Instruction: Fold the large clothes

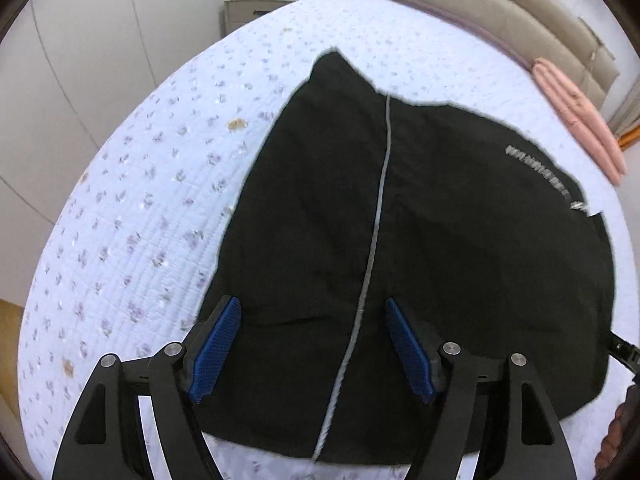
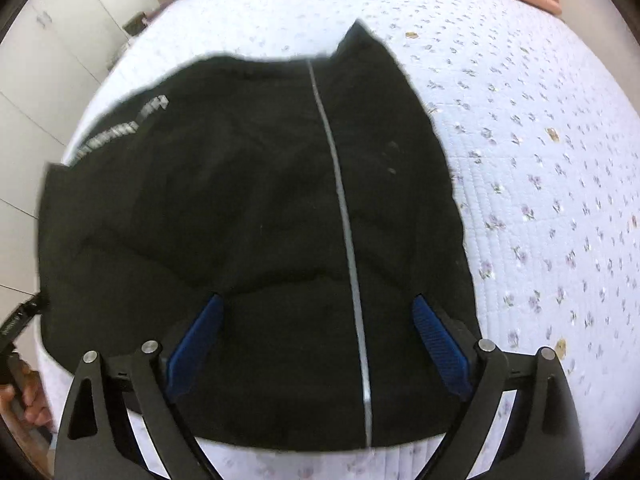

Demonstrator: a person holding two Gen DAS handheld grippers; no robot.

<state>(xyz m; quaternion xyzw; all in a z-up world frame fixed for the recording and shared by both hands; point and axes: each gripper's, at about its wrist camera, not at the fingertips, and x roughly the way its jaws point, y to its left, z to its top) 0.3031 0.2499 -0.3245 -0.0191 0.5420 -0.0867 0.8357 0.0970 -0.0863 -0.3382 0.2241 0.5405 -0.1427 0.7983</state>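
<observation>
A large black garment (image 1: 420,248) with a thin grey stripe (image 1: 380,200) and grey lettering (image 1: 548,176) lies spread flat on the bed. It also fills the right wrist view (image 2: 248,220), stripe (image 2: 344,216) running away from me. My left gripper (image 1: 312,316) is open and empty, hovering over the garment's near edge, blue pads (image 1: 216,348) either side of the stripe. My right gripper (image 2: 318,316) is open and empty above the near hem, its blue pads (image 2: 438,344) wide apart. The far collar end forms a point (image 1: 332,64).
The bed has a pale blue floral quilt (image 1: 140,208). Folded pink bedding (image 1: 580,120) lies at the far edge by a padded headboard (image 1: 480,4). A nightstand (image 1: 256,4) stands in the corner. White wardrobe doors (image 2: 48,52) border the bed's left side.
</observation>
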